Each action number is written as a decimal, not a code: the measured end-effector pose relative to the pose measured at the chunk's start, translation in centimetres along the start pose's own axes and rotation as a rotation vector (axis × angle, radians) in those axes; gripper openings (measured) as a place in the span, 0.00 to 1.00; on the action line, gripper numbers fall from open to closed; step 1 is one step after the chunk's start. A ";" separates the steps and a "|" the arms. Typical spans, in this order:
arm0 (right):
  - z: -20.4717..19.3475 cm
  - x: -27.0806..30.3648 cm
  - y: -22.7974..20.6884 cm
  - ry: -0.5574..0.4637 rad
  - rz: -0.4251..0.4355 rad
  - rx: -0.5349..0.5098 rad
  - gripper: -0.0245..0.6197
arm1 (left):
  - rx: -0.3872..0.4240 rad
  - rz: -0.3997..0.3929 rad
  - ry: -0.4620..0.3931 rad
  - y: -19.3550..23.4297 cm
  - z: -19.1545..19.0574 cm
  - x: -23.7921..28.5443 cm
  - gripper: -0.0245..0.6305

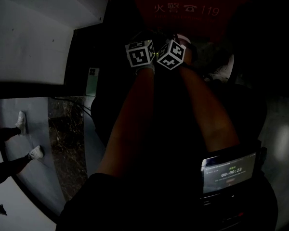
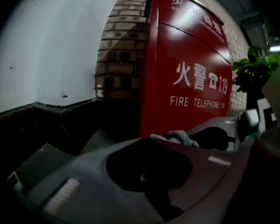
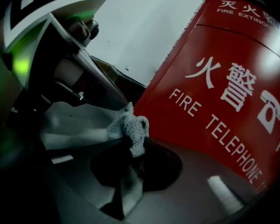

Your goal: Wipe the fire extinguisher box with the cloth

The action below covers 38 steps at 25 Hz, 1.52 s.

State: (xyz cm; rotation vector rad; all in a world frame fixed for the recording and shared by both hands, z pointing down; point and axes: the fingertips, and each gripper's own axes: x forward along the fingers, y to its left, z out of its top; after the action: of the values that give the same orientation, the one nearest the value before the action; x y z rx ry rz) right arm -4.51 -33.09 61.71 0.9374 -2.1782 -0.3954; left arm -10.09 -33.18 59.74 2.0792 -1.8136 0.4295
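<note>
1. The right tool [image 3: 130, 143] is clamped on the cloth [image 3: 129, 126]. Its jaws are drawn in to a thin slit, and the grey knitted cloth bunches up at their tips, with a short tail hanging into the dark hollow between them.
2. The cloth sits just in front of the red face of the fire extinguisher box [image 3: 224, 101], at about 9 o'clock of the white "FIRE TELEPHONE" lettering. The right gripper view does not show whether the cloth touches the box.
3. The left tool [image 2: 150, 140] has its jaws together. The cloth shows right at their tips, toward 1 o'clock, but I cannot tell whether they pinch a fold of it.
4. In the left gripper view, the box stands against a brick wall [image 2: 121, 55], with a white wall [image 2: 46, 55] at 9 o'clock and a leafy plant [image 2: 254, 71] at 3 o'clock.
5. In the dim head view, the person's forearms [image 1: 130, 124] reach toward 12 o'clock. The two tools are side by side, almost touching, just below the box.
6. A lit screen [image 1: 229, 171] showing a timer sits at 4 o'clock of the head view.
</note>
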 end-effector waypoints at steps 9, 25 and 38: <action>-3.3 0.4 -1.9 0.102 -0.038 0.025 0.11 | 0.058 -0.134 0.040 -3.6 -0.4 1.9 0.04; -10.4 -4.1 -7.5 0.291 -0.189 0.175 0.11 | 0.181 -0.342 0.007 -10.6 0.4 0.5 0.04; -18.2 -8.5 -12.5 0.506 -0.380 0.275 0.11 | 0.293 -0.462 -0.068 -15.5 1.6 0.8 0.04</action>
State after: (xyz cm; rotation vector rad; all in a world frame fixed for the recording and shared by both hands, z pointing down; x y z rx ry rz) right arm 18.95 -35.45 63.63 1.4358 -1.6137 -0.0179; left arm 5.38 -32.77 57.73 2.6468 -1.2963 0.5225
